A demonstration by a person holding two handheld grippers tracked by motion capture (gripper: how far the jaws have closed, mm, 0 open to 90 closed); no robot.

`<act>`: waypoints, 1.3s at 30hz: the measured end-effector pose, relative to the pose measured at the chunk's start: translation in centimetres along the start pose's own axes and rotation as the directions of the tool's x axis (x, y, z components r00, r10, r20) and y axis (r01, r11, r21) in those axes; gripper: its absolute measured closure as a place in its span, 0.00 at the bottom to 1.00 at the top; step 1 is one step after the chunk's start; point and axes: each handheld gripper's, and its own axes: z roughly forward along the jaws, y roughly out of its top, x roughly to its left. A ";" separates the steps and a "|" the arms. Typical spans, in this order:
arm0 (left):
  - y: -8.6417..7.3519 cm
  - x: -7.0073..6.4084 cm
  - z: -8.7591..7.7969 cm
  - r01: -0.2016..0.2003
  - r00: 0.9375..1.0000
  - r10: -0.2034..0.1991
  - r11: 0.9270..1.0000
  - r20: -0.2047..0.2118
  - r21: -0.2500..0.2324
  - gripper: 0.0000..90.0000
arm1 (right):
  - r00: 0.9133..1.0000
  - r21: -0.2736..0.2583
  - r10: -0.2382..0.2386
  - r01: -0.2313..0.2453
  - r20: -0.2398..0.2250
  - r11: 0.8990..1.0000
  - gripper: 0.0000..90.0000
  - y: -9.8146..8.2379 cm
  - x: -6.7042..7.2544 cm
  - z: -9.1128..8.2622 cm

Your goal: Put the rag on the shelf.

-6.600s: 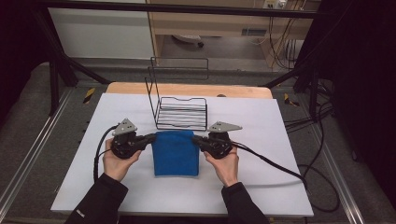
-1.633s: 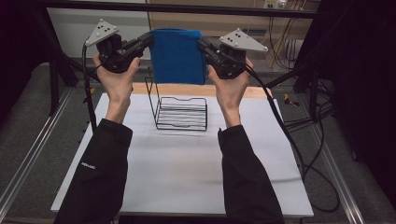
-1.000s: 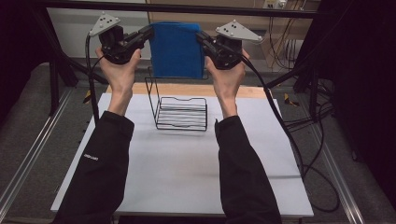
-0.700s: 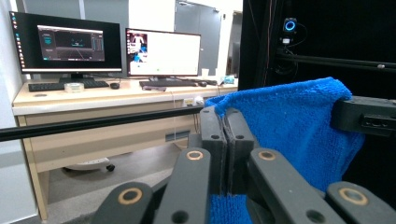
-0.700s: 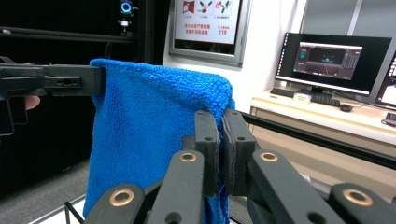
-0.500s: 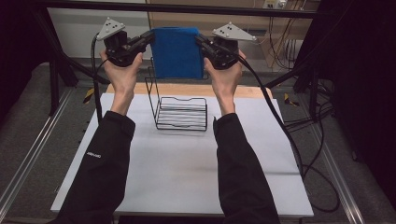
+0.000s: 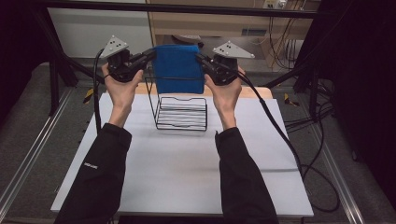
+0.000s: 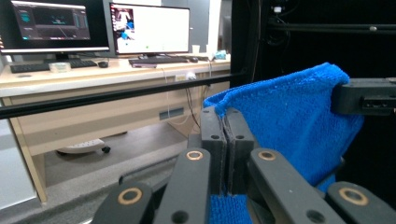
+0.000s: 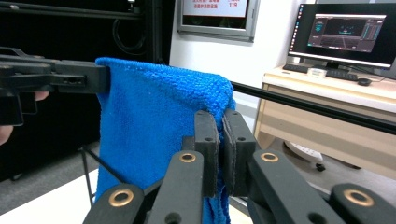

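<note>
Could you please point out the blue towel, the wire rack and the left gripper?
blue towel (image 7: 178, 69), high view, middle of the hanging cloth.
wire rack (image 7: 182, 116), high view, its flat wire base.
left gripper (image 8: 226, 135), left gripper view, between its closed fingertips.

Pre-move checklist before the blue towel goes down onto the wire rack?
1. Left gripper shut on the blue towel at its top corner: ok.
2. Right gripper shut on the other top corner: ok.
3. Towel spread flat between the grippers, hanging free: ok in the high view.
4. Towel lined up over the tall back rail of the wire rack: cannot tell; its lower edge overlaps the rail in the high view, but depth is not readable.
5. Rack upright on the white table, nothing lying in it: ok.
6. Gripper cables clear of the rack: ok, they trail off to the sides.
</note>
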 end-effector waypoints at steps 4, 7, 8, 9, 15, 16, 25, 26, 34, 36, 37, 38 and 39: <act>-0.3 -0.2 -0.5 -0.020 1.000 0.020 1.000 0.004 0.004 0.98 | 1.000 -0.003 0.001 -0.001 -0.017 1.000 0.96 -0.7 0.2 -0.5; -0.4 -0.4 -0.9 -0.031 0.999 0.031 0.999 0.012 0.008 0.98 | 0.999 -0.009 0.009 -0.009 -0.035 1.000 0.96 -1.0 0.4 -0.9; -0.5 -0.5 -1.1 -0.028 0.999 0.028 1.000 0.023 0.008 0.98 | 0.999 -0.008 0.008 -0.009 -0.038 1.000 0.95 -1.1 0.4 -1.0; -0.5 -0.6 -1.2 -0.028 0.999 0.028 1.000 0.024 0.004 0.98 | 0.999 -0.009 0.006 -0.006 -0.041 1.000 0.95 -1.2 0.6 -1.1; -0.7 -0.9 -1.8 -0.048 0.998 0.047 0.999 0.046 0.008 0.98 | 0.999 0.005 -0.002 0.002 -0.052 1.000 0.95 -1.8 0.8 -1.6; -0.7 -1.0 -1.8 -0.051 0.998 0.051 0.999 0.049 0.011 0.98 | 0.999 0.006 0.003 -0.003 -0.052 1.000 0.95 -1.9 0.8 -1.6; -1.5 -1.6 -3.0 -0.074 0.995 0.070 0.996 0.073 0.052 0.98 | 0.997 0.028 -0.033 0.035 -0.072 0.999 0.95 -2.3 1.1 -2.4; -1.6 -1.6 -3.1 -0.073 0.995 0.069 0.996 0.077 0.055 0.98 | 0.996 0.035 -0.035 0.037 -0.077 0.999 0.94 -2.3 1.2 -2.4; -2.6 -1.9 -3.5 -0.090 0.992 0.079 0.989 0.097 0.116 0.97 | 0.993 0.087 -0.011 0.021 -0.115 0.996 0.94 -3.1 1.1 -2.6; -2.8 -2.0 -3.4 -0.102 0.991 0.089 0.986 0.098 0.136 0.97 | 0.992 0.098 -0.005 0.017 -0.124 0.995 0.94 -3.4 1.0 -2.6; -3.0 -2.0 -3.4 -0.103 0.991 0.089 0.985 0.098 0.141 0.97 | 0.992 0.110 -0.006 0.020 -0.127 0.994 0.93 -3.5 1.0 -2.6; -3.1 -2.1 -3.3 -0.101 0.991 0.087 0.984 0.099 0.150 0.97 | 0.992 0.117 -0.008 0.023 -0.127 0.993 0.93 -3.6 1.1 -2.6; -3.3 -2.0 -3.2 -0.102 0.991 0.087 0.982 0.100 0.159 0.97 | 0.991 0.127 -0.015 0.032 -0.130 0.991 0.93 -3.7 1.1 -2.6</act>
